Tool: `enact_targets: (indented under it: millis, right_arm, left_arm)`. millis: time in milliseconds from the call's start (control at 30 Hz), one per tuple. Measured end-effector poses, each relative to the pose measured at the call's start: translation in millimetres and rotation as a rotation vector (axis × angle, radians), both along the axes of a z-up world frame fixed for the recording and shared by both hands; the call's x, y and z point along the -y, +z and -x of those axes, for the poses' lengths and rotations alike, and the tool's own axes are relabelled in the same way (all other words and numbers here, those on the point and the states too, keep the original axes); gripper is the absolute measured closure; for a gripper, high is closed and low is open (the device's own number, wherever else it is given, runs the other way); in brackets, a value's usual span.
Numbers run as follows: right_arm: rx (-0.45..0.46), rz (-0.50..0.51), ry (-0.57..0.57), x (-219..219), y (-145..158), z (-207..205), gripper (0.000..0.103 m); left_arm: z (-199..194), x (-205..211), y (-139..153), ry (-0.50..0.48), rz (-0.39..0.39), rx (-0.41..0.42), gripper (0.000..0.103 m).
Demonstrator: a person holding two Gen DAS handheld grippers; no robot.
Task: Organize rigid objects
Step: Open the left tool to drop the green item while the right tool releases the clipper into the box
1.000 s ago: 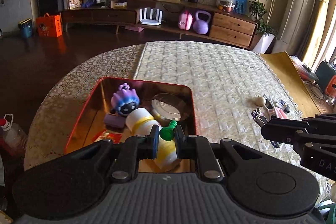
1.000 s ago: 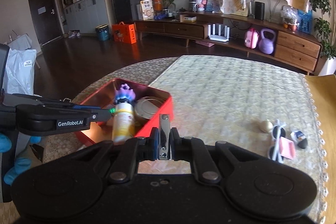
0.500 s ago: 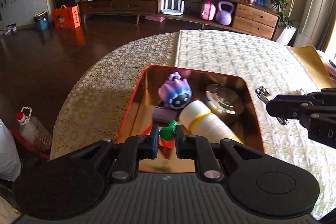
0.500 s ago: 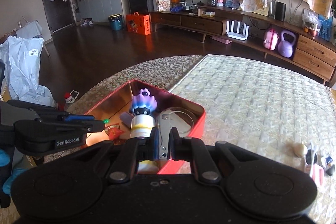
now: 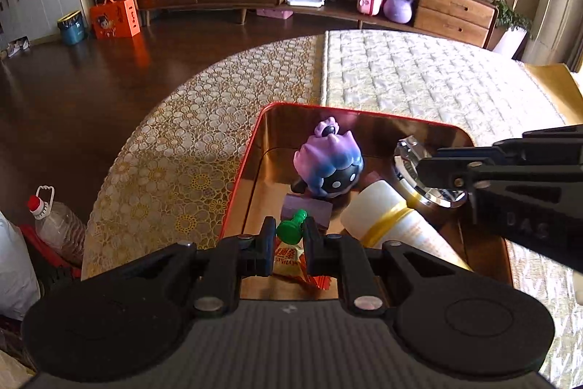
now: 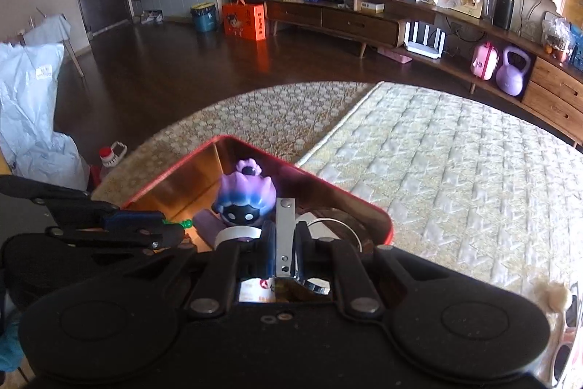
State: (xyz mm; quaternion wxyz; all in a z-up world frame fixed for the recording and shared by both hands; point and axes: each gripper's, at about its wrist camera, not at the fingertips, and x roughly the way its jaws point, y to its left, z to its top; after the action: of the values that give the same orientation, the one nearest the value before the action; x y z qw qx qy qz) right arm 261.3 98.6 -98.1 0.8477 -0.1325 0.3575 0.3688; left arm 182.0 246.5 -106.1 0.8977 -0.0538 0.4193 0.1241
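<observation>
since the earlier frame both grippers have swung over the red tin (image 5: pixel 251 148), which now fills the lower view. the left gripper (image 5: pixel 288 237) is clenched on a small green peg (image 5: pixel 291 228), hanging above the tin's near left corner over a snack packet (image 5: pixel 291 261); the right gripper (image 6: pixel 284 243) is clenched on a metal nail clipper (image 6: pixel 283 236) above the tin's right side. this looks like the drop-off step: next, lower and release each clear of the purple toy (image 5: pixel 328 166), white bottle (image 5: pixel 390 225) and round mirror (image 5: pixel 426 170). the tin sits on a lace-covered table (image 5: pixel 189 148), near its left edge, in a living room with a wooden sideboard (image 5: pixel 452 13).
</observation>
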Motion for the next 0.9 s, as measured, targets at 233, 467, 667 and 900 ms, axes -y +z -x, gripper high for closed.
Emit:
enact_targets:
  millis: [233,467,667,900]
  right_arm:
    - [-0.024,0.000,0.006,-4.9,-9.5,-4.5,0.092]
    - [-0.033,-0.011,0.020,-2.8,-7.1,-3.2,0.091]
    - [-0.062,-0.042,0.006,10.3,-1.3,0.5,0.090]
    - [-0.075,-0.065,0.000,30.3,7.8,10.3,0.086]
  left_arm:
    - [-4.1,-1.7,-11.4,-0.009,0.006,-0.025,0.088]
    - [-7.3,6.5,-14.1,-0.025,-0.040,-0.042,0.088]
    - [-7.4,8.5,-12.7,-0.021,-0.050,-0.066,0.088]
    - [-1.1,12.2,-8.1,-0.003,-0.040,-0.070,0.087]
